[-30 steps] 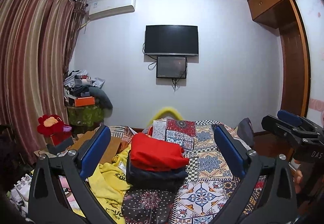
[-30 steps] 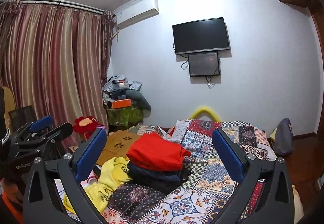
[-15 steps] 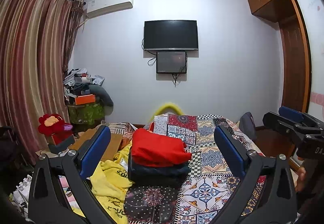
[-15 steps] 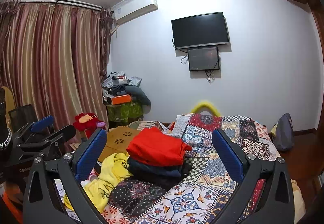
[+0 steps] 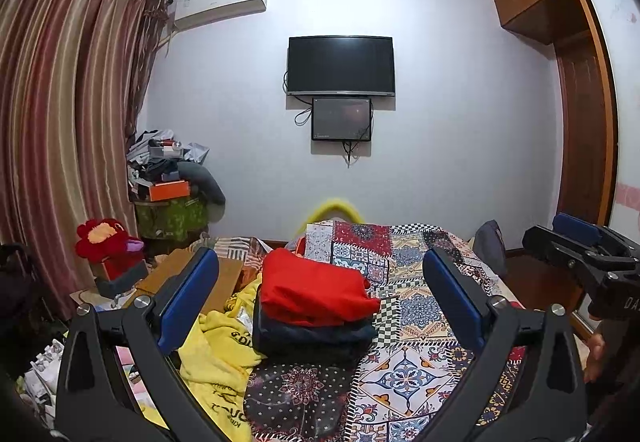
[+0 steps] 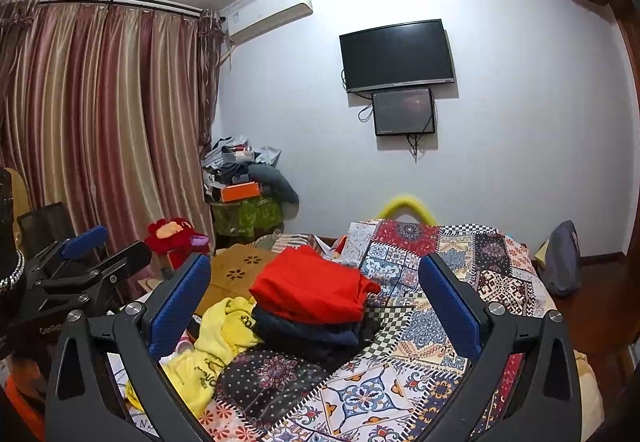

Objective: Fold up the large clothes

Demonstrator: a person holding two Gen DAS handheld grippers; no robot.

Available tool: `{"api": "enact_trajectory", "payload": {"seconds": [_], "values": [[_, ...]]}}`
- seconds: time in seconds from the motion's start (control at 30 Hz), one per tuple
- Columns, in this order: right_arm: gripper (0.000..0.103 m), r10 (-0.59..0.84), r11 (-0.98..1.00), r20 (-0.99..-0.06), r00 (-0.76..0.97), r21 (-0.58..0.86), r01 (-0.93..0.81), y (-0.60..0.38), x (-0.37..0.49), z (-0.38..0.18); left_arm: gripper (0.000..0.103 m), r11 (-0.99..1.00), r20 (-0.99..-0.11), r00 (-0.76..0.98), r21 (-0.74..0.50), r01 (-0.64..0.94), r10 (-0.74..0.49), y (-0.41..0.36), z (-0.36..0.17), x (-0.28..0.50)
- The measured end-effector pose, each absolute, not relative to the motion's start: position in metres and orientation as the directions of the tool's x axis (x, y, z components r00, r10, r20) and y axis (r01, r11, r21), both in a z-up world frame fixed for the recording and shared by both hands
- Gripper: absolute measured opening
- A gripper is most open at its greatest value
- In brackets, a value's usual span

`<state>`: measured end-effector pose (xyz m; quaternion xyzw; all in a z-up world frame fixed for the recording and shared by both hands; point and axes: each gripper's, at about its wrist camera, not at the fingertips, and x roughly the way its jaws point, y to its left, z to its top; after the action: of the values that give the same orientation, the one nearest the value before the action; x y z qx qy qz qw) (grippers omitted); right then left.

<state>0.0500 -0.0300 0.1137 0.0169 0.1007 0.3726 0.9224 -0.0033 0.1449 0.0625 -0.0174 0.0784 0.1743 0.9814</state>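
- Left gripper (image 5: pixel 320 298), fingers spread wide and holding nothing, hovers above the bed (image 5: pixel 420 322); a crumpled yellow shirt (image 5: pixel 216 354) lies below, toward its left finger.
- Stacked red garment (image 5: pixel 312 294) sits dead ahead between the fingers, long axis crosswise.
- Right gripper (image 6: pixel 316 298), likewise wide and unladen, appears about equally near.

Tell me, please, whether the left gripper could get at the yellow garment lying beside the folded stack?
Probably yes: the left gripper is open and empty, and the yellow garment lies uncovered just below its left finger, beside the folded stack.
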Motion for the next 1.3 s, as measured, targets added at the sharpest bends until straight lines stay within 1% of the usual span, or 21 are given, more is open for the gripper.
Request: {"api": "enact_trajectory", "payload": {"seconds": [0.43,0.83,1.3], "values": [[0.103,0.689,0.723,-0.182,0.702,0.097,-0.684,-0.0283,0.0503,0.1110,0.102,0.937,-0.168,0.925,-0.016,-0.348,0.341,0.1470,0.0602,-0.0019],[0.103,0.680,0.731,-0.181,0.711,0.100,-0.675,-0.0320,0.0528,0.1119,0.102,0.950,-0.198,0.935,-0.048,-0.310,0.295,0.1483,0.0566,0.0028],[0.103,0.672,0.739,-0.182,0.718,0.112,-0.664,-0.0359,0.0566,0.1100,0.102,0.953,-0.199,0.937,-0.031,-0.300,0.288,0.1415,0.0528,0.0059]]}}
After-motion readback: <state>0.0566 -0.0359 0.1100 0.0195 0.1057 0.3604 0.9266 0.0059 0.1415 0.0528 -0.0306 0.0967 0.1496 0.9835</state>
